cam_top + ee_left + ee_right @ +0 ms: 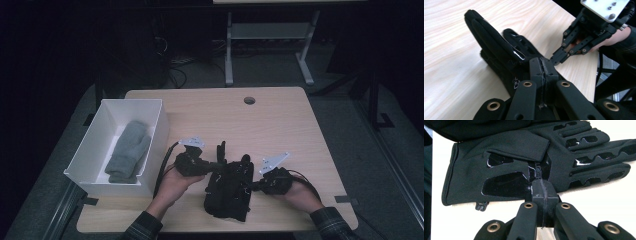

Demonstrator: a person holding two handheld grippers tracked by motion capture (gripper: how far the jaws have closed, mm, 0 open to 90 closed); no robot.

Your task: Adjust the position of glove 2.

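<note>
both jaws pressed together, the left hand-held gripper (212, 165) and right hand-held gripper (255, 184) point inward.

Legible text, labels, brands, numbers, signs: none. A small pale mark on the black glove (515, 81), just left of the closed jaws, is too small to read.

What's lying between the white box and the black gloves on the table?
Only the left tool and its hand, over bare table, between white box and black gloves, in the high view.

Black gloves (227, 190) flat on the table's near edge, fingers outstretched
</note>
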